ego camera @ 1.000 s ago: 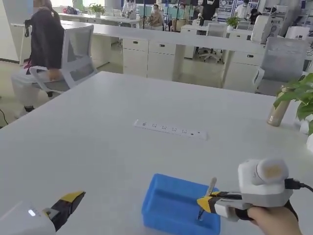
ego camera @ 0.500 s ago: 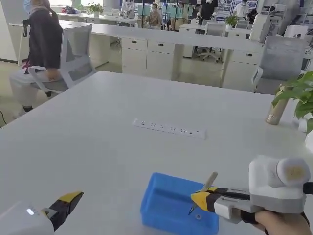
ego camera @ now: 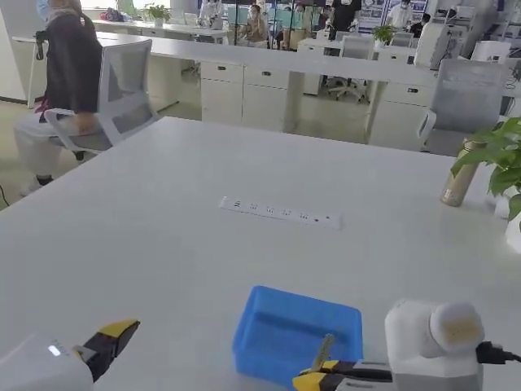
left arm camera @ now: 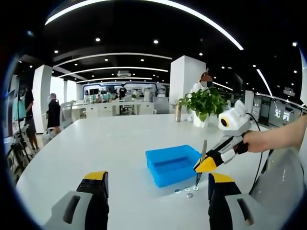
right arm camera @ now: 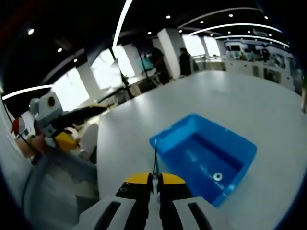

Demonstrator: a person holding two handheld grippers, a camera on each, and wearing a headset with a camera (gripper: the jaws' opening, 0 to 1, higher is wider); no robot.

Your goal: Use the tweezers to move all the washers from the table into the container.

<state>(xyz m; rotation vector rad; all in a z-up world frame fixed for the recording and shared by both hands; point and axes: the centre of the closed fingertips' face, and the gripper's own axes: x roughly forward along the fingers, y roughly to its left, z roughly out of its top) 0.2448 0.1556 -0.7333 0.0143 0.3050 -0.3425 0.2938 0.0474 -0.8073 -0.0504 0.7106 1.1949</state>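
Right gripper (right arm camera: 154, 179) is clamping the tweezers (right arm camera: 155, 155) upright, their tips hanging just above the loose washers (left arm camera: 187, 190) on the counter (left arm camera: 120, 153) beside the blue container (left arm camera: 168, 165), probably lining up a pick. 1 washer (right arm camera: 218, 176) is lying inside. Left gripper (left arm camera: 158, 178) is idling, jaws apart. No legible writing is showing.

White desks (ego camera: 244, 54), office chairs (ego camera: 126, 85), ceiling spotlights (left arm camera: 156, 41) overhead.

The left gripper (left arm camera: 158, 176) gapes, the right gripper (right arm camera: 155, 178) clamps.
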